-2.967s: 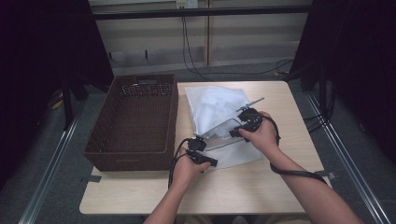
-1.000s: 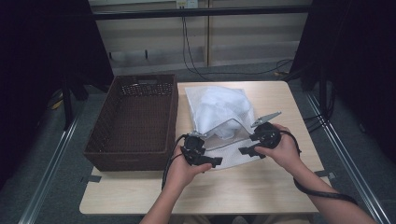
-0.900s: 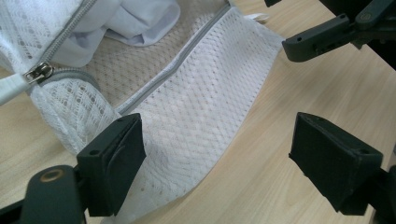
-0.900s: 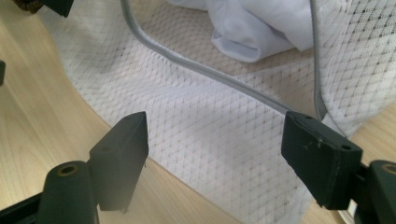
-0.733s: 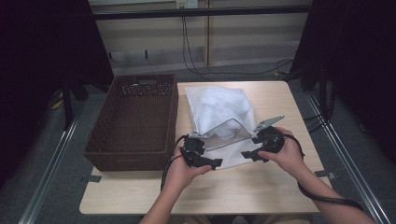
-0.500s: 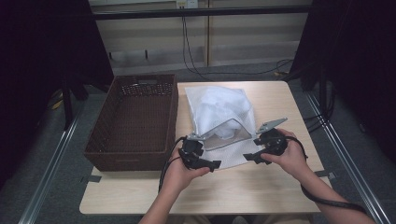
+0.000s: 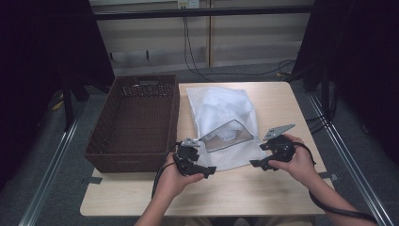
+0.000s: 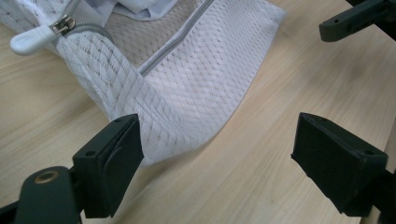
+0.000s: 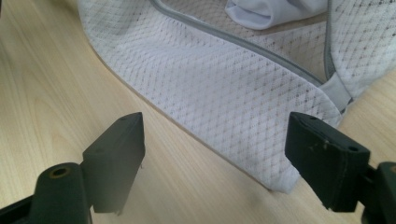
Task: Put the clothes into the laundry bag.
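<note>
High view: pale wooden table (image 7: pixel 235 197) with a dark brown woven rectangular basket (image 7: pixel 134 122) on its left part. Beside the basket lies a white mesh laundry bag with a grey zip (image 7: pixel 226 122), its mouth gaping in a wedge at the near end, white cloth bundled inside. Left gripper (image 7: pixel 209 169) sits at the bag's near left corner, right gripper (image 7: pixel 254 164) at its near right corner, both held low over the table by the person's hands.

Left gripper view adds what the high view cannot resolve: a white plastic zip pull (image 8: pixel 35 37) at the end of the grey zip track, and a fold of netting bunched into a rope-like twist running down to the left jaw. That fold touches the inner face of the left jaw; the other jaw stands well apart over bare wood. Jaws wide open, nothing clamped. The right gripper's black tip shows at the top right corner.

Right gripper view: the bag's flat diamond-weave corner (image 9: pixel 261 154) lies between the jaws, nearer the right-hand one, a grey zip band crossing above it and a rolled white cloth (image 9: pixel 266 11) beyond. Jaws spread wide, pads pressing on nothing.

Wood grain is fine, matt, light.
</note>
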`<state>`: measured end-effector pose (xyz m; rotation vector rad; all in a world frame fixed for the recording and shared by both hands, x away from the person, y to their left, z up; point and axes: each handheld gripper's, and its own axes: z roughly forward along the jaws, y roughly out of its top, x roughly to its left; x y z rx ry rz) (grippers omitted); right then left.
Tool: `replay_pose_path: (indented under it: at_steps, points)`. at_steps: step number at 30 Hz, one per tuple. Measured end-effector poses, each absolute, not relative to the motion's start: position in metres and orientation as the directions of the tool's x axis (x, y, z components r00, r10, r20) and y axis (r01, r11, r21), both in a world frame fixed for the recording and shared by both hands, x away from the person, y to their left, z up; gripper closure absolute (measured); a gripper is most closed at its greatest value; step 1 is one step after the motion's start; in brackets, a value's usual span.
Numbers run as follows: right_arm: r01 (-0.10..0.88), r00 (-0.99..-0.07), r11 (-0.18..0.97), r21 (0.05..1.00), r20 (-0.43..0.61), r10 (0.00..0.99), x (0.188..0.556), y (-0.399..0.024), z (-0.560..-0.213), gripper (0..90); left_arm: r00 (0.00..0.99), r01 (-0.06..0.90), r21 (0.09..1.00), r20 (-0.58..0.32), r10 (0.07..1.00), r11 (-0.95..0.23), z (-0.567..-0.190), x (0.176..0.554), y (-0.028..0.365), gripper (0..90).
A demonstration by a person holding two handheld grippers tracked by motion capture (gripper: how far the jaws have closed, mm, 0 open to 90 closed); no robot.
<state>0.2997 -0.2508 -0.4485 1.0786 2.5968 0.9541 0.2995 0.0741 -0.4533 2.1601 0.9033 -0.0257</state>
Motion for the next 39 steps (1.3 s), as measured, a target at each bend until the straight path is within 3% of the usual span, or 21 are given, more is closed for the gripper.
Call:
replay_pose_path:
  at_steps: [39]
  points:
    - [0.587, -0.709, 0.51, 0.629, 0.094, 0.699, 0.27, -0.29, -0.465, 19.0, 0.75, 0.611, 0.661, -0.307, 0.586, -0.436, -0.464, 0.284, 0.102, 13.2]
